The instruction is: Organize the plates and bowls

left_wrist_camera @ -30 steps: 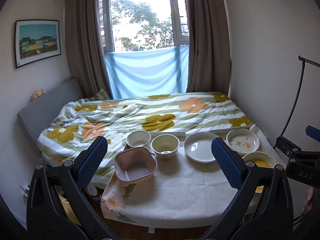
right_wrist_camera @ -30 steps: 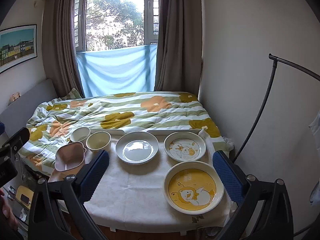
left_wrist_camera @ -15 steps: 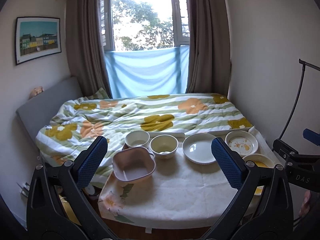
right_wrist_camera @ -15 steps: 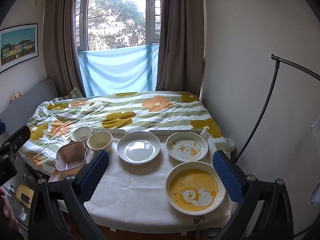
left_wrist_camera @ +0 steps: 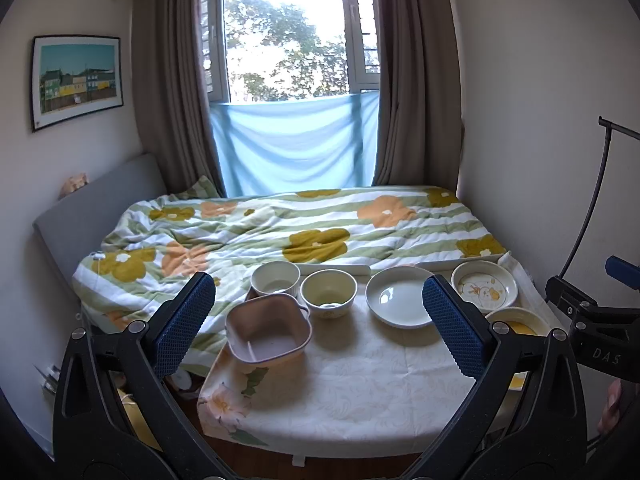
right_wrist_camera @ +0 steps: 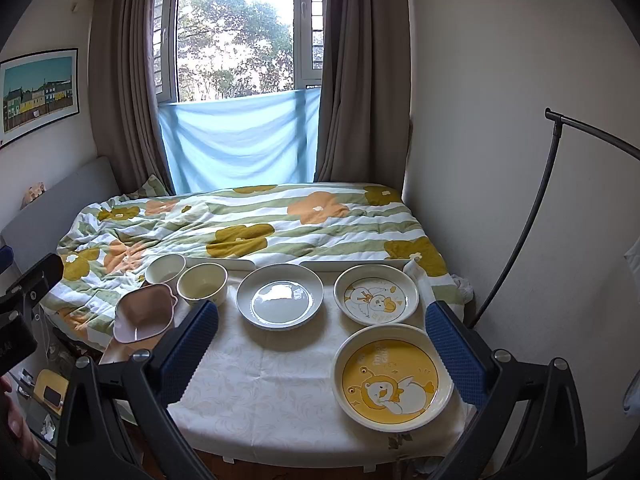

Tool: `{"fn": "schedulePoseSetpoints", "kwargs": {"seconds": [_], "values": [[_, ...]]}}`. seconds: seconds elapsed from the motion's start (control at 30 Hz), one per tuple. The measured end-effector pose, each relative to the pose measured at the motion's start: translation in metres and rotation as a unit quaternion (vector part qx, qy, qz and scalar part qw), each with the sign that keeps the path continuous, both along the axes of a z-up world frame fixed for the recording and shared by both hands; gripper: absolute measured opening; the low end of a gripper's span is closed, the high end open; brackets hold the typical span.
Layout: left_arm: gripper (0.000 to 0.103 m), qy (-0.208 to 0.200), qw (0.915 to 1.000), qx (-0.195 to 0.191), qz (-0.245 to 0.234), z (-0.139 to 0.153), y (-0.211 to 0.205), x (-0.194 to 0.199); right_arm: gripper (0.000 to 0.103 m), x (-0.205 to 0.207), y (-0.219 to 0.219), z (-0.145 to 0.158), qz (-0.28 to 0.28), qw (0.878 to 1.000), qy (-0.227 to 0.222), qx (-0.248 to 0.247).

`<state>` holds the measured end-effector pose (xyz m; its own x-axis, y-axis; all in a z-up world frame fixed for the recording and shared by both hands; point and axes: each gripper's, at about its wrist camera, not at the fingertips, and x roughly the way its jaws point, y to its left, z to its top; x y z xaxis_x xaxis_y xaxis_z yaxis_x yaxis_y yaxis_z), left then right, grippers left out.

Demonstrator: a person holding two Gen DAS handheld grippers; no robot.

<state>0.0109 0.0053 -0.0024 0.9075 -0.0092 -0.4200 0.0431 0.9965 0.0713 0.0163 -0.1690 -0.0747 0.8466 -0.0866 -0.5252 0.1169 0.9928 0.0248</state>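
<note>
On the white-clothed table (left_wrist_camera: 360, 384) stand a pink square bowl (left_wrist_camera: 267, 336), a white bowl (left_wrist_camera: 275, 278), a cream bowl (left_wrist_camera: 328, 293), a plain white plate (left_wrist_camera: 398, 301), a small duck-print plate (left_wrist_camera: 484, 289) and a large yellow duck plate (right_wrist_camera: 392, 376). My left gripper (left_wrist_camera: 318, 320) is open and empty, held above the table's near side. My right gripper (right_wrist_camera: 320, 346) is open and empty, above the table with the yellow plate by its right finger. The pink bowl (right_wrist_camera: 144, 314), white bowl (right_wrist_camera: 165, 268), cream bowl (right_wrist_camera: 202, 283), plain plate (right_wrist_camera: 280, 300) and small duck plate (right_wrist_camera: 376, 294) also show in the right wrist view.
A bed with a flowered quilt (left_wrist_camera: 288, 232) lies right behind the table. A wall is close on the right, with a black curved stand (right_wrist_camera: 536, 208). The pink bowl sits at the table's left edge.
Both grippers have moved slightly, so the dishes sit a little differently in view. Nothing on the table has moved; both grippers stay open.
</note>
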Motion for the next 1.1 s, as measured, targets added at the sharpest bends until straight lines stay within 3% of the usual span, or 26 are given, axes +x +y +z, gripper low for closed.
{"fn": "schedulePoseSetpoints", "kwargs": {"seconds": [0.47, 0.73, 0.97, 1.1], "values": [[0.103, 0.0, 1.0, 0.001, 0.0, -0.001, -0.002, 0.0, 0.103, 0.001, -0.001, 0.0, -0.002, 1.0, 0.0, -0.001], [0.103, 0.046, 0.9974, 0.02, -0.052, -0.004, -0.009, 0.024, 0.103, 0.01, -0.003, -0.009, -0.008, 0.999, 0.031, 0.041], [0.103, 0.12, 0.9843, 0.024, -0.127, -0.049, -0.043, 0.064, 0.103, 0.008, -0.048, -0.055, -0.054, 0.991, 0.094, 0.079], [0.103, 0.18, 0.9652, 0.008, -0.19, -0.086, -0.082, 0.088, 0.103, 0.009, -0.095, -0.087, -0.071, 0.983, 0.127, 0.113]]}}
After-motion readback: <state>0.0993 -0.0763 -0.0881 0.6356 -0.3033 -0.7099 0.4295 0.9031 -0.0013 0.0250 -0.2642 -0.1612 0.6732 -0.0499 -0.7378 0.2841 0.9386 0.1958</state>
